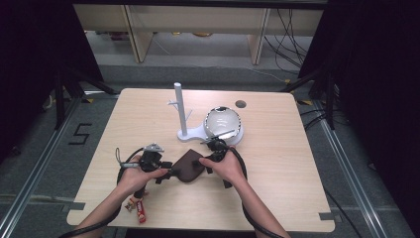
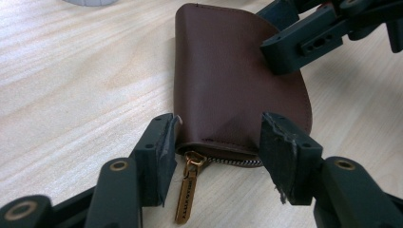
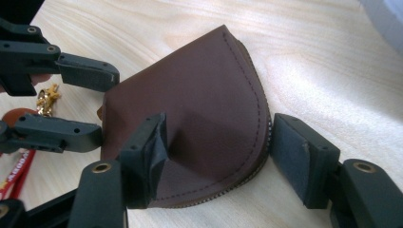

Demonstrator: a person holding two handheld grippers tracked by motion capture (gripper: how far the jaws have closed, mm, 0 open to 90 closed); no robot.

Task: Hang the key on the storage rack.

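Observation:
A brown leather zip pouch (image 1: 188, 166) lies flat on the wooden table (image 1: 277, 163), in front of the middle. My left gripper (image 1: 168, 171) holds its zipper end. In the left gripper view both jaws touch the sides of the pouch (image 2: 228, 80), the leather dents by the right one, and a gold zipper pull (image 2: 187, 190) hangs between them. My right gripper (image 1: 204, 161) grips the rounded end. In the right gripper view one jaw creases the top of the pouch (image 3: 204, 90) and the other sits against its stitched edge.
A white stand (image 1: 190, 133) with an upright post (image 1: 178, 101) is behind the pouch, and a round silvery bowl (image 1: 223, 123) sits on its base. Wrapped snack bars (image 1: 139, 207) lie near the front left edge. A cable hole (image 1: 240, 104) is at the back.

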